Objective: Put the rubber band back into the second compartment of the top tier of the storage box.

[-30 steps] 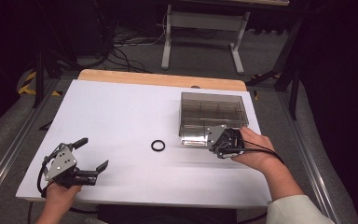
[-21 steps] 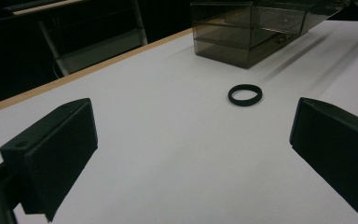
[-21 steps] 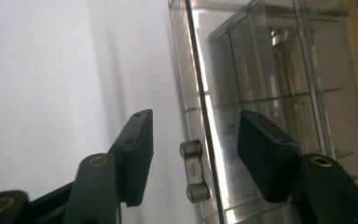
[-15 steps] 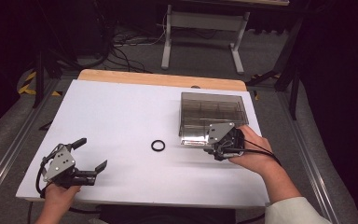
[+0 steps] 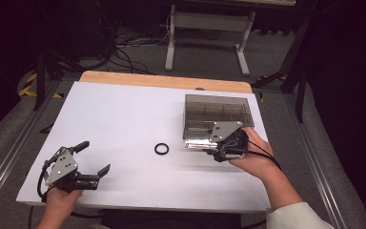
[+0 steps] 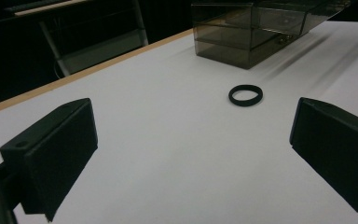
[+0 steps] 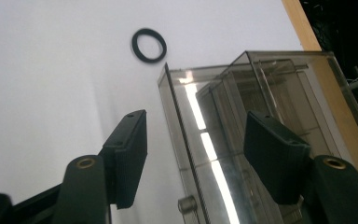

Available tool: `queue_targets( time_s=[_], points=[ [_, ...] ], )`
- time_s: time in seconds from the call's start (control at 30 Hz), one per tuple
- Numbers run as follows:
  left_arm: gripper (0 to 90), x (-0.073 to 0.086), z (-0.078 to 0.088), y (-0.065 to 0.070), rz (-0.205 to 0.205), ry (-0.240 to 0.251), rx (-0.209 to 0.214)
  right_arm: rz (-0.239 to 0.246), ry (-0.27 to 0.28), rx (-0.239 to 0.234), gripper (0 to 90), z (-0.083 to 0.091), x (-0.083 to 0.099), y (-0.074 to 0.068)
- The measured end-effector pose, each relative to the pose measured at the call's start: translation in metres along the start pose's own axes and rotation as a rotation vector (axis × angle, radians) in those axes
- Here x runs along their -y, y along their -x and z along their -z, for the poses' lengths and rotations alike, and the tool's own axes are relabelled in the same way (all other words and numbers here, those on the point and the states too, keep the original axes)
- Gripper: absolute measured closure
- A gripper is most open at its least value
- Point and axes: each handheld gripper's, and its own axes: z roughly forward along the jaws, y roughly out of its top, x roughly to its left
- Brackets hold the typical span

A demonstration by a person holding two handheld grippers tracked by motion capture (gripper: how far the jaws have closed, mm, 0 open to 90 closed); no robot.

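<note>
A smoky see-through drawer box stands on the white table at the right. My right gripper is at its front edge, and its jaws have just been opening. In the right gripper view the box front stands between the jaws of my right gripper, which are apart and do not press on it. A small black ring lies flat at mid-table, also visible as the ring and the ring. My left gripper rests at the front left, open and holding nothing.
The table's wooden far edge runs behind the box. A metal stand and cables lie on the floor beyond. A small knob shows low on the box front. Bare white surface lies between the left gripper and the ring.
The right hand and its gripper have shifted very slightly at the box's front. The left gripper, the ring and the box have stayed where they were.
</note>
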Motion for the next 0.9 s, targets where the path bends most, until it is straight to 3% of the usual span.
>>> queue_targets(
  time_s=[0.13, 0.57, 0.6, 0.9],
  points=[
    [1.6, 0.000, 0.000, 0.000, 0.003, 0.000, 0.001, -0.015, 0.036, -0.013, 39.2, 0.000, -0.007, 0.000],
    [1.6, -0.001, -0.001, 0.000, -0.018, -0.002, 0.005, -0.021, 0.071, -0.016, 37.7, -0.004, -0.021, -0.004],
    [1.6, -0.002, -0.001, -0.001, -0.027, -0.001, -0.015, -0.023, 0.072, -0.015, 37.5, -0.004, -0.022, -0.005],
    [1.6, -0.001, -0.002, 0.000, -0.004, 0.000, 0.010, -0.031, 0.090, -0.015, 37.2, -0.007, -0.030, -0.008]
  ],
)
